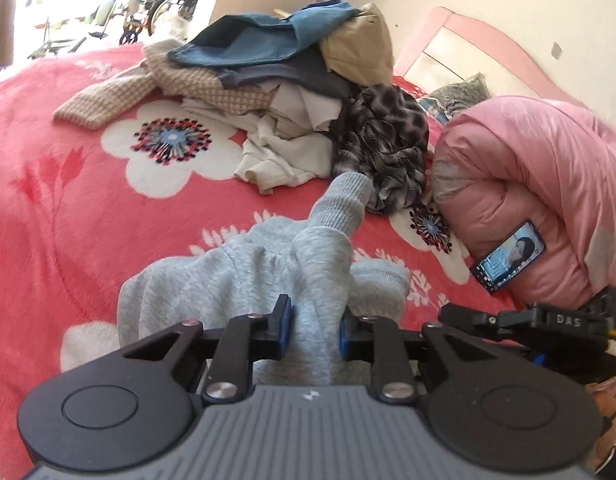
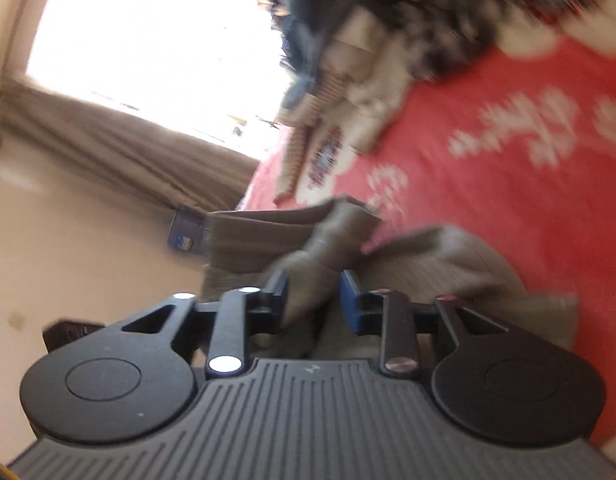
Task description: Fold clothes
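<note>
A light grey sweatshirt (image 1: 244,272) lies bunched on the red floral blanket (image 1: 68,208), one ribbed cuff pointing toward the clothes pile. My left gripper (image 1: 313,330) is shut on a fold of the grey sweatshirt just above the bed. In the blurred, tilted right wrist view, my right gripper (image 2: 313,300) is shut on another fold of the same sweatshirt (image 2: 447,256), which looks brownish grey there. The right gripper's body also shows at the right edge of the left wrist view (image 1: 539,320).
A pile of unfolded clothes (image 1: 292,92) sits further back: denim, a houndstooth knit, white pieces, a dark plaid shirt (image 1: 387,140). A rolled pink quilt (image 1: 527,184) with a phone (image 1: 507,256) on it lies at the right. A window and brown curtain (image 2: 128,148) are at the left.
</note>
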`<state>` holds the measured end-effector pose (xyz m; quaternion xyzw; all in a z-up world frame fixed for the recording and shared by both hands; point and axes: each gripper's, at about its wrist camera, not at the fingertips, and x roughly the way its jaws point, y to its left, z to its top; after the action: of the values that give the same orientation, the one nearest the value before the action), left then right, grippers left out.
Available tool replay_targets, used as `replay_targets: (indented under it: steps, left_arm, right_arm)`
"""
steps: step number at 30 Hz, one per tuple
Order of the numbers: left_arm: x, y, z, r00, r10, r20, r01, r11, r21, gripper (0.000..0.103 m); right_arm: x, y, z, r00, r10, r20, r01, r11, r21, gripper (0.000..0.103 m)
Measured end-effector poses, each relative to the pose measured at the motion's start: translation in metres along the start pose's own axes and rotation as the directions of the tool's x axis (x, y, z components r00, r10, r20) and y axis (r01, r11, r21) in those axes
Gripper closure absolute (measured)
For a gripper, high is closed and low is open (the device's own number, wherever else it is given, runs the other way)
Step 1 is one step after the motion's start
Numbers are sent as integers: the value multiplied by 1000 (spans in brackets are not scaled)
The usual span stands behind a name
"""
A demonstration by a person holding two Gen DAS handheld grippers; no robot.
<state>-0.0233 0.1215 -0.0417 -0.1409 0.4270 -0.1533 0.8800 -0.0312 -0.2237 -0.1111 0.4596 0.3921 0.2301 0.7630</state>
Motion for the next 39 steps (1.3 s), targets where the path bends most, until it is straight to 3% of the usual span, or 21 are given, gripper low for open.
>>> replay_targets:
  steps: [8,13,16,18,26,36,39]
  left_arm:
    - [-5,4,-7,1000,-6,0,6,1000,-11,78]
    - [-4,6,-7,1000,-6,1,6,1000,-29,74]
    - [-6,8,-6,1000,-4,5,4,999,-42,68]
    - [-6,9,-7,1000,-3,3,3,999,-46,66]
    - [2,7,-6,1000,30,6,-29,998,-56,65]
    - [27,5,5,995,103,-16,-104,991,-89,64]
    - [36,3,7,990,139,-22,-140,988,-66,69]
  right_arm:
    - [31,-6,3,985,165,-44,-154,970,188,43]
    - [63,-1,2,985,150,-86,-129,970,207,40]
    - [76,0,-4,985,141,-96,-119,971,206,52]
    - [80,1,-7,988,113,-110,-90,977,191,68]
    - [86,-4,-9,992,64,-106,-40,975,219,66]
    - [90,2,-15,993,-6,-119,12,999,49,80]
    - [90,2,-15,993,-14,-121,18,999,28,80]
